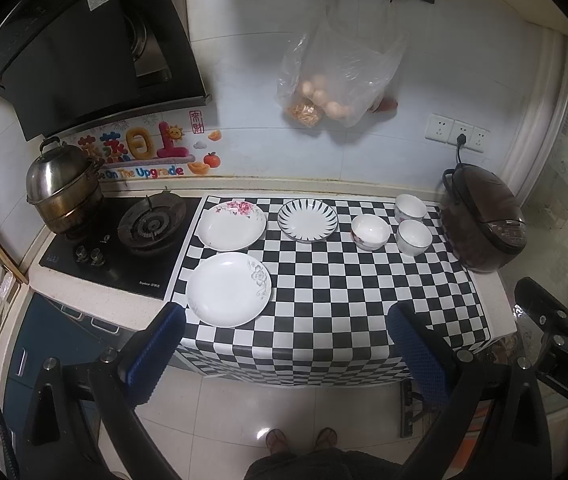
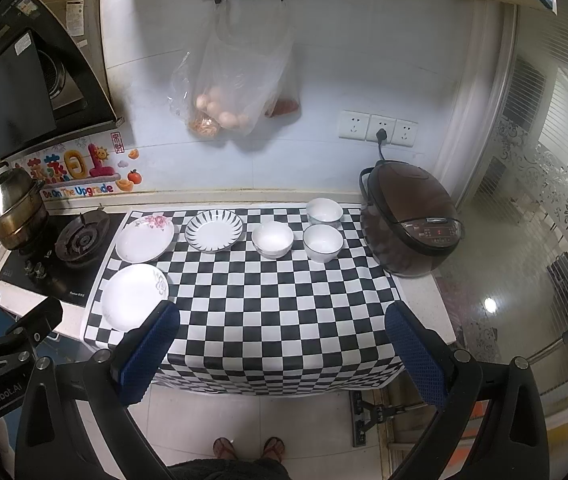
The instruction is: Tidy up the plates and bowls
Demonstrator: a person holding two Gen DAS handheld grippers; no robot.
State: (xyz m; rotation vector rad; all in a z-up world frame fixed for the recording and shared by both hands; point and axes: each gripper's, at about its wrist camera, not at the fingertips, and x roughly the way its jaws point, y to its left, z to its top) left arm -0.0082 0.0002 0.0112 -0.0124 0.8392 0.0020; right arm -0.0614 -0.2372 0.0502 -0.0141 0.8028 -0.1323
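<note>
Now both grippers [image 1: 286,332] [image 2: 281,330] wide apart, plates [image 1: 228,289], bowls [image 1: 370,231] unstacked.

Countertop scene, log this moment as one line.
phase: pre-grasp | left gripper: open, empty | right gripper: open, empty | three plates, three bowls: separate, unstacked on checkered mat

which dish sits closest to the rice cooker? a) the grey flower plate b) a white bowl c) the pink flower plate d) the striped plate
b: two white bowls stand right beside the rice cooker on the checkered cloth, while all three plates lie further toward the stove.
</note>
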